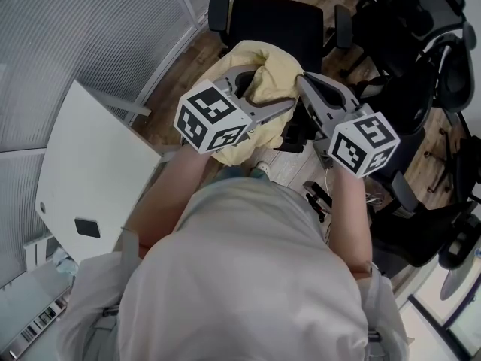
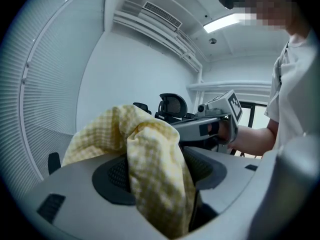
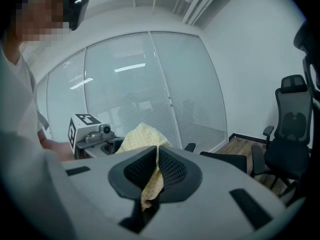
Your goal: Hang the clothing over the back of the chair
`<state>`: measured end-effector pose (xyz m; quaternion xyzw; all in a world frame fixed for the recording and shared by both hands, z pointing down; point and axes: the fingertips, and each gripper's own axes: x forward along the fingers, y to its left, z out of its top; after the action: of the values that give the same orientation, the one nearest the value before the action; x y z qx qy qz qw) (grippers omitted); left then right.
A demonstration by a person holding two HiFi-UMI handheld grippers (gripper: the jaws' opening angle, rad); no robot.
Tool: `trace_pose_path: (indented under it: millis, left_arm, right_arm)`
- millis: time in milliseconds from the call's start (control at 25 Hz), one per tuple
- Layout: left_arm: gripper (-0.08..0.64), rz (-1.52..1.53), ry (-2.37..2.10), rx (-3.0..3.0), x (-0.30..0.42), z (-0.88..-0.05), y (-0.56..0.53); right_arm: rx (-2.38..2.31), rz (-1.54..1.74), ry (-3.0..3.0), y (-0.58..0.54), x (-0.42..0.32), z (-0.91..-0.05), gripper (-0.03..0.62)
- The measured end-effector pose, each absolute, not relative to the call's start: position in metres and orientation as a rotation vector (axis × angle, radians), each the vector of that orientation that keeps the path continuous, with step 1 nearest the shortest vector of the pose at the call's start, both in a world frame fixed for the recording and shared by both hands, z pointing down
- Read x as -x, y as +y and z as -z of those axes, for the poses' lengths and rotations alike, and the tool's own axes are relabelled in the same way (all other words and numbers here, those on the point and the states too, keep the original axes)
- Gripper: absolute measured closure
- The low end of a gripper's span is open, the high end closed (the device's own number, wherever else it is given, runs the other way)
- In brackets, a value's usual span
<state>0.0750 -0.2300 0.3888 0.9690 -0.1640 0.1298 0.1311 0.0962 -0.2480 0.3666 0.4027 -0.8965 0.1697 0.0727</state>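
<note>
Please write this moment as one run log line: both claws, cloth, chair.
left claw: open, cloth lying between | right claw: shut on cloth | chair: black, just beyond the held cloth

Out front, left gripper [image 1: 270, 89] and right gripper [image 1: 312, 89] sit side by side, yellow garment [image 1: 272, 72] bunched between them, black chair [image 1: 278, 21] just beyond.

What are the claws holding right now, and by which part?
The right claw pinches a thin fold of the yellow checked garment. The left claw stands open, a thick fold loose between its jaws.
</note>
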Motion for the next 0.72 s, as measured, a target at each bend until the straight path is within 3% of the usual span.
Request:
trace_pose_path:
  millis: [720]
  left_arm:
    - [0.299, -0.316, -0.573, -2.779, -0.041, -0.383, -0.231]
  right_arm:
    - [-1.278, -0.537, -2.592, -0.255, -0.114, -0.38, 0.56]
